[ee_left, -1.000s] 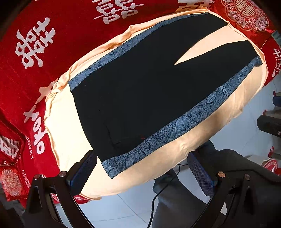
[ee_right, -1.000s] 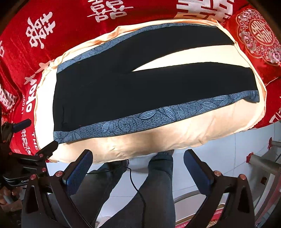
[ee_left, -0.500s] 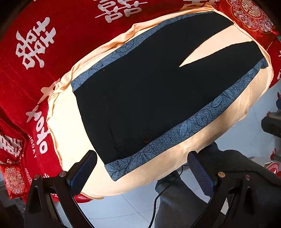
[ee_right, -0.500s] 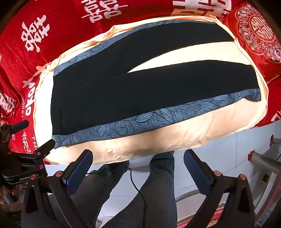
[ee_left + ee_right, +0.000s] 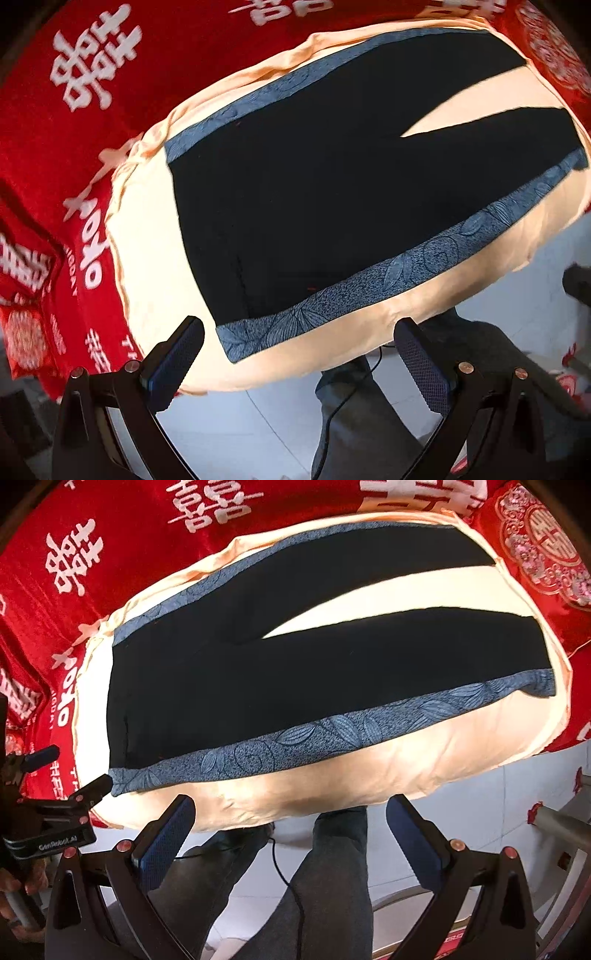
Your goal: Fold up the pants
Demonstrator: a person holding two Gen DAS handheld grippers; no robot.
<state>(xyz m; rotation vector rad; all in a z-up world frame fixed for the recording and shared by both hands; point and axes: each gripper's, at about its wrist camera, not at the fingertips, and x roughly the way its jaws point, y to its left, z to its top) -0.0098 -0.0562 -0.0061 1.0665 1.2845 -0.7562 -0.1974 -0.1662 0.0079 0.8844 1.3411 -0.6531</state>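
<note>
**Risk assessment: both tongs empty, pants unfolded**

I find the pants (image 5: pixel 295 672) lying flat on the peach cushion (image 5: pixel 332 794), black with a blue leaf-patterned side stripe (image 5: pixel 332 731) along each outer seam. The waist lies toward my left and the two legs splay apart toward the right, with a wedge of cushion showing between them. No fold is made yet.

I hold the left gripper (image 5: pixel 299 363) spread wide with nothing between its fingers, hovering just off the near waist corner (image 5: pixel 231 341). The right gripper (image 5: pixel 288 832) is likewise wide open and empty, off the near edge of the cushion and over the floor.

Hazards I note:

- The cushion is soft and domed. A pinch at the corner may take the peach cover along with the stripe, and the lift would then drag the whole base.
- The fabric looks thin. A shallow bite may catch one layer only, so that the waist opens on the lift.
- The legs are spread. Folding one over the other without matched grips at waist and hem would leave the seams askew.
- The near stripe lies near the cushion edge, so a slack pull could slide the garment onto the floor.
</note>
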